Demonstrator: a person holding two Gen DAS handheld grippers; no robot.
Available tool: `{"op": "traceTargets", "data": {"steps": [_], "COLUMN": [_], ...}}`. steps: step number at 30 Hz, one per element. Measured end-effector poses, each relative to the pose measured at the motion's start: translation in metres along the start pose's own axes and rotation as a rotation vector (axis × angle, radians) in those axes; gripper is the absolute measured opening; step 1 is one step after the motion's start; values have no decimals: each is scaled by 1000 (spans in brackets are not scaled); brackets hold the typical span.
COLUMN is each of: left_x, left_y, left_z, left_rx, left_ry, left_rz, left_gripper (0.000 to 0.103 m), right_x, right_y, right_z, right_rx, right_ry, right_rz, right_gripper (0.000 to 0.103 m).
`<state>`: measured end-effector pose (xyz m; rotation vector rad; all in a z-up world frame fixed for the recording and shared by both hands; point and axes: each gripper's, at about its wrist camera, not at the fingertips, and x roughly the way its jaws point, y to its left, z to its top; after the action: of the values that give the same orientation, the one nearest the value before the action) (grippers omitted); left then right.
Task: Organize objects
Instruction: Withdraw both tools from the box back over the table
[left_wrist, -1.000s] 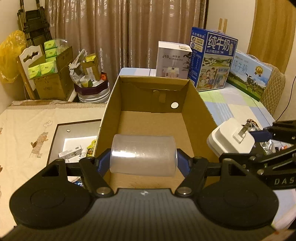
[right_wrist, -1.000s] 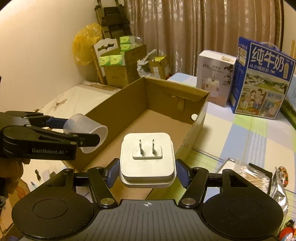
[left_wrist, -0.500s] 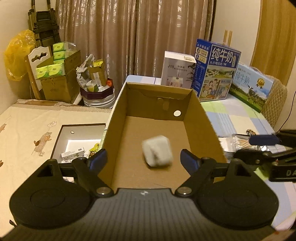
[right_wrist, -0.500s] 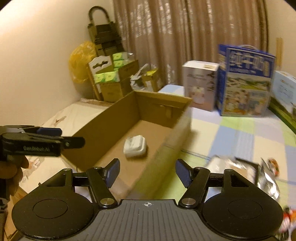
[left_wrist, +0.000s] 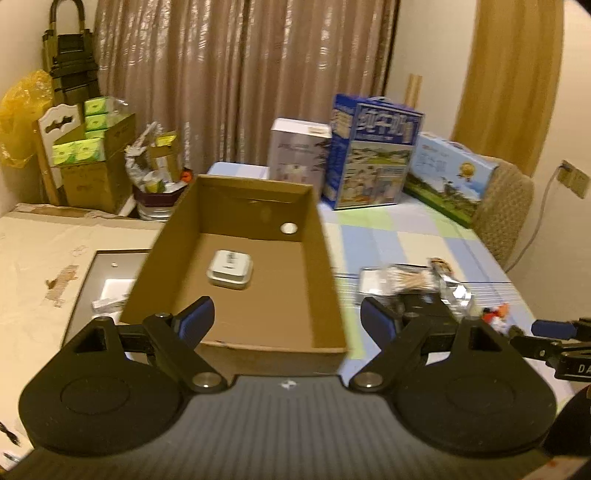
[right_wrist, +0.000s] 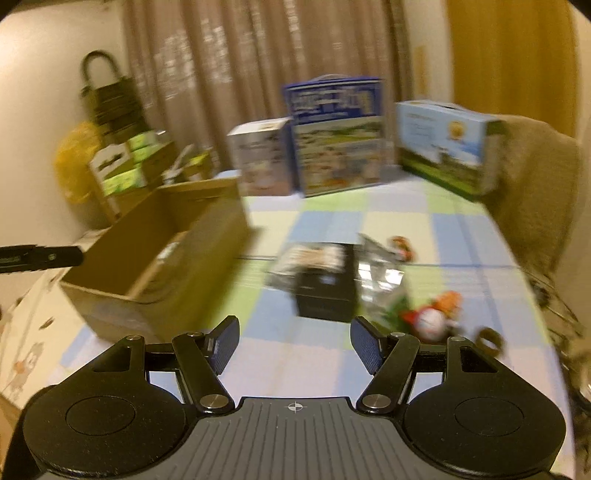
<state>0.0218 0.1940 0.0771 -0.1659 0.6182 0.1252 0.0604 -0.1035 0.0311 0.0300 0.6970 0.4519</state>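
An open cardboard box (left_wrist: 325, 258) stands in front of my left gripper (left_wrist: 286, 321), whose jaws are open and hold nothing, just short of the box's near wall. A white plug adapter (left_wrist: 229, 268) lies on the box floor, prongs up. I cannot see the clear plastic cup in either view. My right gripper (right_wrist: 294, 338) is also open and holds nothing, over the checked cloth to the right of the box (right_wrist: 159, 251). Ahead of it lie a black box (right_wrist: 325, 291), a bag of cotton swabs (right_wrist: 314, 258), a foil packet (right_wrist: 380, 269) and a small toy figure (right_wrist: 432, 317), all blurred.
Milk cartons (left_wrist: 373, 155), a white product box (left_wrist: 295, 147) and a flat blue carton (left_wrist: 450, 173) line the back of the checked cloth (left_wrist: 406, 236). A chair back (left_wrist: 502, 214) stands at the right. A grey tray (left_wrist: 107, 273) lies left of the cardboard box.
My left gripper let go of the cup and my right let go of the adapter, which now lies in the box. Both pulled back, and the right swung right towards the loose items.
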Motion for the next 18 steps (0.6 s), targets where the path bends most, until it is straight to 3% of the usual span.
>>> {"op": "traceTargets", "data": {"steps": [7, 18], "left_x": [-3, 9], "left_y": [-48, -100], "left_z": [-7, -23], "left_rx": [36, 93], "left_ry": [19, 73], "left_rz": [-78, -146], "left_gripper": [85, 87], "right_x": [-36, -56], "right_y": [-44, -82], "right_z": [-16, -31], "right_rx": [82, 150], "right_ry": [-32, -41], "right_rz": [-85, -140], "right_gripper": [64, 64]}}
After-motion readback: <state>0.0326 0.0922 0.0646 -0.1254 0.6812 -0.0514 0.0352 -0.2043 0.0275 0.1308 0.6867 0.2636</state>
